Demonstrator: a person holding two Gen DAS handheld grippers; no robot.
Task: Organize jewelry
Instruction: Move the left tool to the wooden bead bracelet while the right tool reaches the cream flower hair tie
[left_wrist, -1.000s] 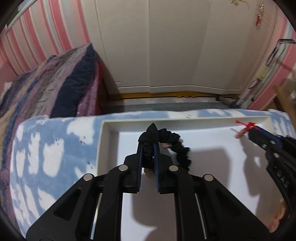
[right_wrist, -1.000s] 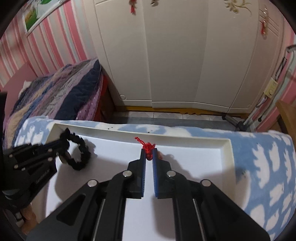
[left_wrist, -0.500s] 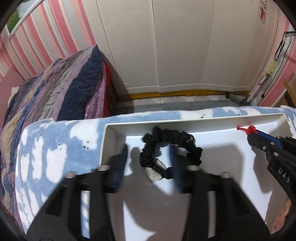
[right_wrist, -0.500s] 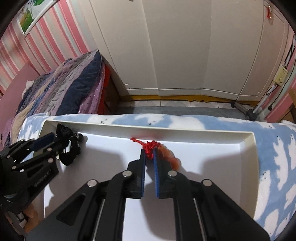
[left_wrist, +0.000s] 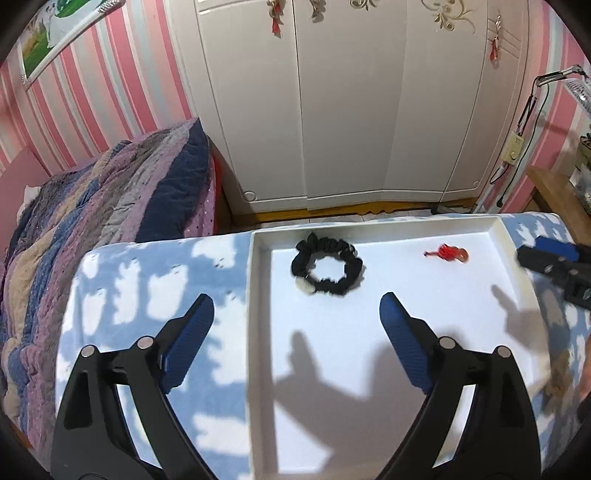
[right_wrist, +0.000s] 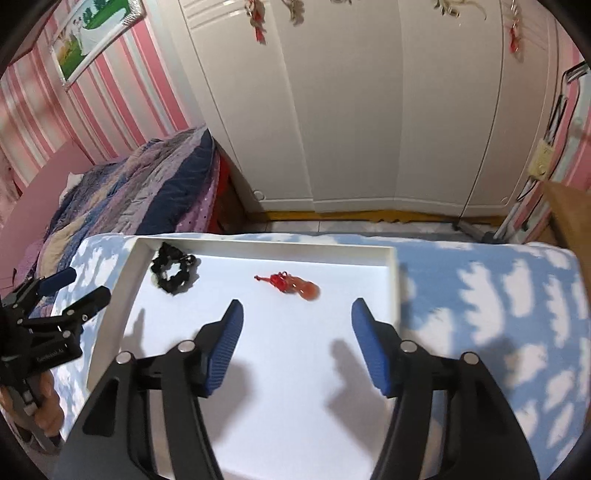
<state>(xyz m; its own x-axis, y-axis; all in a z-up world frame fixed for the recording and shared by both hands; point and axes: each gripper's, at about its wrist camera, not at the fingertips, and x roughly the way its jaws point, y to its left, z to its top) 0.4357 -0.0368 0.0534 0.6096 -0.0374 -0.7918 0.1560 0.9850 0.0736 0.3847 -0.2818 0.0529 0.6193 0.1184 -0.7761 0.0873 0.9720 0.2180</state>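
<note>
Jewelry is lying released in the white tray (left_wrist: 258, 332), soft black scrunchie (left_wrist: 327, 266) near its far left corner and light, slippery red charm (right_wrist: 288, 283) mid-far edge, best pinched by its knotted cord, both tools having just been opening, left tool (left_wrist: 295, 325) and right tool (right_wrist: 295, 332) gaping empty.

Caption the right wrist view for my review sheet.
Open right gripper above white tray; red charm and black scrunchie lie released.
</note>
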